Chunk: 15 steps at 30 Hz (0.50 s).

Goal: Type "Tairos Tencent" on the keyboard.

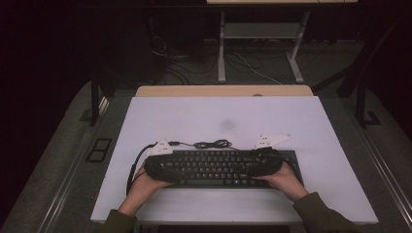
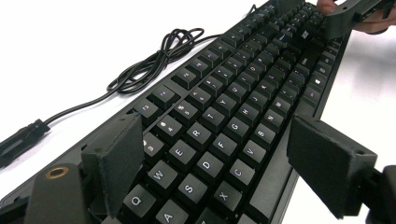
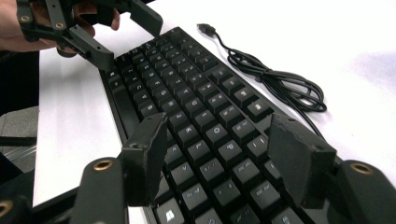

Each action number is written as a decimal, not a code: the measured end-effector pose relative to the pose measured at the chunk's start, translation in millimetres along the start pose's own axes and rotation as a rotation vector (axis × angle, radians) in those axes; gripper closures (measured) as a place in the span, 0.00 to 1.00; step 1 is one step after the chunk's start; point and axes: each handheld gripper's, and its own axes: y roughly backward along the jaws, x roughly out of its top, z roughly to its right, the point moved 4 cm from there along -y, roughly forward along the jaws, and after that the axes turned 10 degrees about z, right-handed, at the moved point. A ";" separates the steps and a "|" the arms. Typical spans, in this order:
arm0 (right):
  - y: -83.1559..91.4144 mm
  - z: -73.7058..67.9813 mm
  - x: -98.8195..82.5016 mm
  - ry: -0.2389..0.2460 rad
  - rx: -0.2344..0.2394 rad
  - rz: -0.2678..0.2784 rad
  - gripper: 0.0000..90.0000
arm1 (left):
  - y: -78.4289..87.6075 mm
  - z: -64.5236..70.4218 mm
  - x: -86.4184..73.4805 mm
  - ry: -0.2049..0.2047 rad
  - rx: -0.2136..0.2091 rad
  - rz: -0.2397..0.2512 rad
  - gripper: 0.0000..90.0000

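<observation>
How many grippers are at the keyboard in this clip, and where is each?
2. The left gripper sits over the keyboard's left end; the right gripper sits over its right end. Each has its jaws apart, above the keys.

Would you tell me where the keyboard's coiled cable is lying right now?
In the high view the coiled cable lies on the white table just beyond the keyboard, behind its far edge near the middle.
</observation>
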 end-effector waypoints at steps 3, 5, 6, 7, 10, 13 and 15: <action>-3.5 -0.6 2.3 -0.003 0.001 0.005 0.40 | 3.0 -0.3 -1.7 0.003 0.003 0.000 0.20; -6.0 -1.1 3.4 -0.006 0.004 0.004 0.39 | 5.4 -0.7 -2.3 0.005 0.009 0.004 0.20; -7.3 -0.9 3.9 0.000 0.009 0.006 0.39 | 6.1 -0.7 -2.4 0.010 0.012 0.012 0.21; -9.8 -1.0 4.8 0.000 0.012 0.003 0.38 | 7.3 -1.1 -2.6 0.008 0.014 0.012 0.21; -12.3 -0.8 6.1 0.000 0.011 0.008 0.38 | 8.9 -1.8 -3.3 0.012 0.018 0.019 0.22; -16.3 -0.5 8.1 0.001 0.014 0.014 0.37 | 9.6 -3.1 -3.9 0.004 0.023 0.017 0.24; -19.2 -1.0 9.1 0.001 0.019 0.013 0.37 | 10.4 -3.7 -4.5 0.005 0.027 0.024 0.27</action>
